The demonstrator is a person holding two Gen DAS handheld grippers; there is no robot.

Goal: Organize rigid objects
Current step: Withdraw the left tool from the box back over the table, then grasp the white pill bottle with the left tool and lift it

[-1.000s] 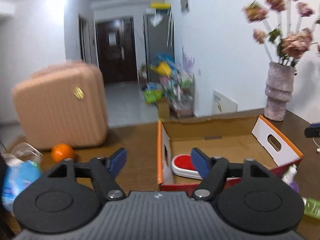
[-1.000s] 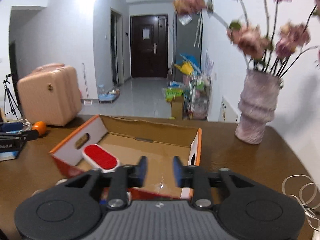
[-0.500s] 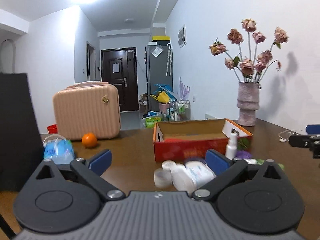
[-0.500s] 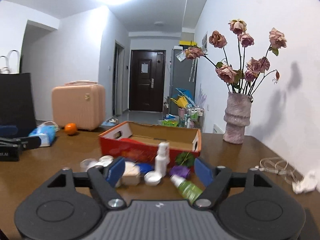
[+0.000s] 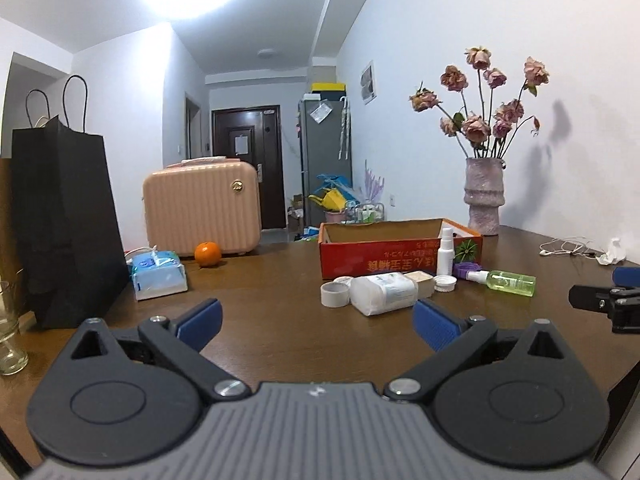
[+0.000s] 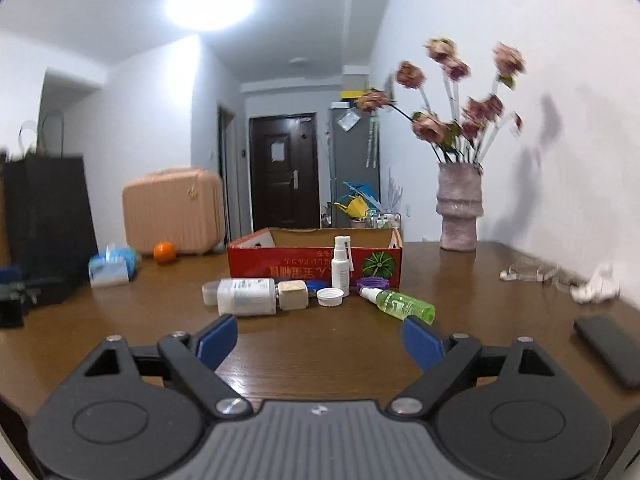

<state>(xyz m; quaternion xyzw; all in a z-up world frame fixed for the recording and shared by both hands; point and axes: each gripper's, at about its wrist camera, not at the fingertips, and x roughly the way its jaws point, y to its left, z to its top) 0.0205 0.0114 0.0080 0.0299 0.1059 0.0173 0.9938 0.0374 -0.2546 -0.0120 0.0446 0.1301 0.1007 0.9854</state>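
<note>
While I am holding both sets of jaws wide and empty above the brown wooden worktop [image 5: 280, 320], I am listing what is waiting in front of the red cardboard box [image 5: 400, 258]. The left gripper [image 5: 316, 320] is fully spread; the right gripper [image 6: 320, 338] has just been opening, with nothing between its jaws.

Item: white plastic bottle lying on its side [image 6: 246, 296], probably light, stiff, apt to roll; I am judging its mid-body the best hold.
Item: green clear spray bottle lying flat [image 6: 400, 304], likely slippery; grip across the barrel.
Item: white upright spray bottle [image 6: 341, 266], touching the box front, easily toppled.
Item: white screw cap [image 6: 330, 297], small, light.
</note>
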